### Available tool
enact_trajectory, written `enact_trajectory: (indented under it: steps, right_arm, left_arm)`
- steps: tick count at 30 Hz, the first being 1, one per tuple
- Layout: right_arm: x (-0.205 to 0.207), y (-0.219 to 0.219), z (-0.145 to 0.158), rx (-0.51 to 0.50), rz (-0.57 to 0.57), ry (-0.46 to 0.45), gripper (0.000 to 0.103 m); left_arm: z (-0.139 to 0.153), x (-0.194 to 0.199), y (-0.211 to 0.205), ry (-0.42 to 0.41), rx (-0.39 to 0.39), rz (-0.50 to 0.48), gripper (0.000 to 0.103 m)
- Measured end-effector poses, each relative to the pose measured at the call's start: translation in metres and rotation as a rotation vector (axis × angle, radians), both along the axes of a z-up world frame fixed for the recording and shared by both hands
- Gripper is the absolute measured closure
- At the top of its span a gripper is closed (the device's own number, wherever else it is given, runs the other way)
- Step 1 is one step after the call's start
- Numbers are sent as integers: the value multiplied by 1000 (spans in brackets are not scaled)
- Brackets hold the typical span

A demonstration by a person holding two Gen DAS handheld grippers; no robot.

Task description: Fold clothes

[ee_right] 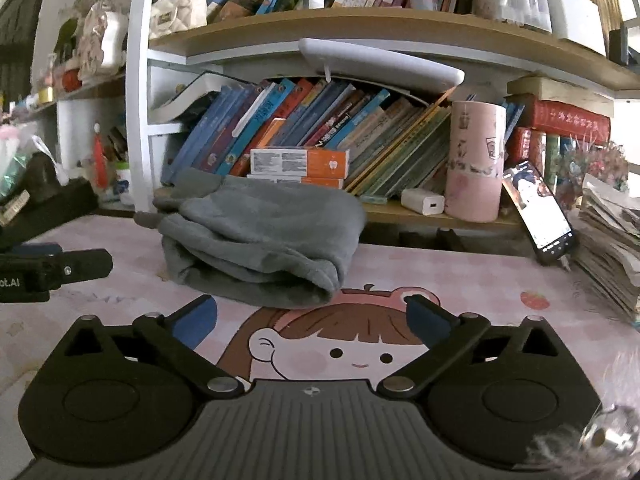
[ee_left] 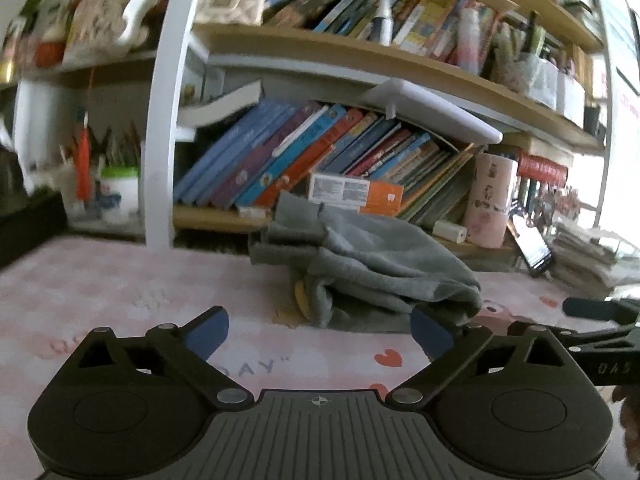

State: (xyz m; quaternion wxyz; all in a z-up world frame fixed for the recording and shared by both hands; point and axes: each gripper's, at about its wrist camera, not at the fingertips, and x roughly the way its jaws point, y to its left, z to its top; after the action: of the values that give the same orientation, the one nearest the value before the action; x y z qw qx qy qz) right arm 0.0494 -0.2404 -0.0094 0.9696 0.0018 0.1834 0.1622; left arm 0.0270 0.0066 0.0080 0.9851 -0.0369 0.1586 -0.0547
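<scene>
- Ahead of both claws, the grey garment (ee_right: 256, 240) lies bundled in soft folded layers on the pink mat (ee_right: 460, 276).
- Left gripper (ee_left: 320, 330) and right gripper (ee_right: 310, 316): spread wide, empty.
- Looks light, limp; pinch a loose edge.

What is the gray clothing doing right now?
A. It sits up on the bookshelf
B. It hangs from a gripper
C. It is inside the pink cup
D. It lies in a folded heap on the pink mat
D: the gray clothing lies bunched in layers on the pink mat, and both the left gripper and the right gripper are open and empty.
</scene>
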Motion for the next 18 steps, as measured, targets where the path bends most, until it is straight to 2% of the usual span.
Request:
enact_trajectory:
  steps: [5,12,18]
  right_arm:
    - [-5,2,0,-48,-27,-23,0]
    - [-4,4,-1,-61,-34,-11,0]
    - [-4,5,-2,-72,-40,-1,0]
  left_arm:
    - [0,0,0,3,6,11,1]
    - [-3,3,-6,69,20,-18,0]
    - [-5,6,-5,91,18,-18,0]
